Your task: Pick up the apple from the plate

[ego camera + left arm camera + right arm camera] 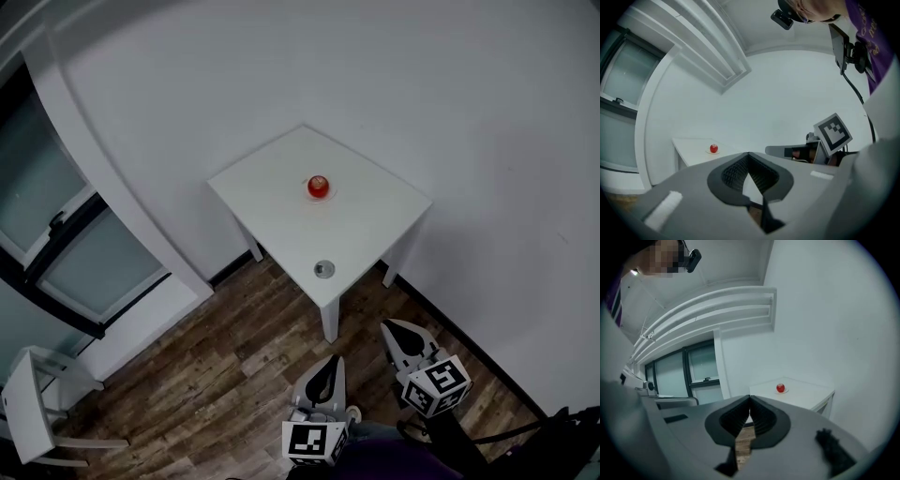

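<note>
Item: apple point(319, 186), red, small. It sat on a pale plate point(786, 390) near the middle of the desk point(370, 225), upright, with nothing touching it.

Item: desk, white, square-topped, set into the corner of two white walls, one corner pointing towards the person. A small round metal-looking object point(324, 269) lay near that corner, well apart from the apple; what it was could not be told.

Item: left claw point(334, 362), held over the wooden floor point(216, 375) short of the desk and aimed towards it. Its jaws were pressed together at the tips, with nothing between them. It was well apart from the apple.

Item: right claw point(388, 326), just beside the left one, also over the floor and nearer the desk's leg. Its jaws were pressed together and held nothing. Its marker cube showed in the left gripper view.

Item: window point(56, 234), dark-framed, on the wall to the left of the desk.

Item: white chair point(33, 408), at the lower left of the head view, well apart from the desk.
</note>
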Tool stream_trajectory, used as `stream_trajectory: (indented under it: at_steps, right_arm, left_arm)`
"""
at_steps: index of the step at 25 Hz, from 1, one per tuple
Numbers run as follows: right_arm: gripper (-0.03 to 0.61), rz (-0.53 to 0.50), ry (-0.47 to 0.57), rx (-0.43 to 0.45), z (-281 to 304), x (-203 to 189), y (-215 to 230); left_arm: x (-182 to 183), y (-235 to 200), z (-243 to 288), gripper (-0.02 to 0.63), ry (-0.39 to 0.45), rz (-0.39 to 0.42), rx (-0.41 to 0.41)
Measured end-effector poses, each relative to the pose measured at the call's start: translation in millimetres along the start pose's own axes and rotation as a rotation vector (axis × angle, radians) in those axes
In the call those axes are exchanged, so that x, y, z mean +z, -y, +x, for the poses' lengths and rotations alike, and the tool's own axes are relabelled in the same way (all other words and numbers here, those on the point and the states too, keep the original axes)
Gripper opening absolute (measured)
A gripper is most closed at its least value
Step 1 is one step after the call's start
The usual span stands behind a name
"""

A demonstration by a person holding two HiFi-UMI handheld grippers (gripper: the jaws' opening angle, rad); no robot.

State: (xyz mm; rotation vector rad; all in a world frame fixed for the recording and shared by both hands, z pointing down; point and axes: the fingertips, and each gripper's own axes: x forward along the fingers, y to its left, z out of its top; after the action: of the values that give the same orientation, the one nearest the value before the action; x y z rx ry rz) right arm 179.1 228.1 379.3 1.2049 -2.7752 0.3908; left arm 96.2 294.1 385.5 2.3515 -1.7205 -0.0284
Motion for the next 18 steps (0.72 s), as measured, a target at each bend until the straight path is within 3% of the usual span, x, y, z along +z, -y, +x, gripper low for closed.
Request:
stream_trajectory:
  at_steps: [8, 18]
  right_arm:
    - [0.011, 0.008, -0.009, -0.012, 59, 9, 32]
    - [0.011, 0.009, -0.077, -0.087, 175, 22, 94]
  left_arm:
    - [11, -44, 58, 0.006, -0.007, -0.012, 0.013]
    - [38, -137, 167, 0.006, -0.017, -0.028, 0.005]
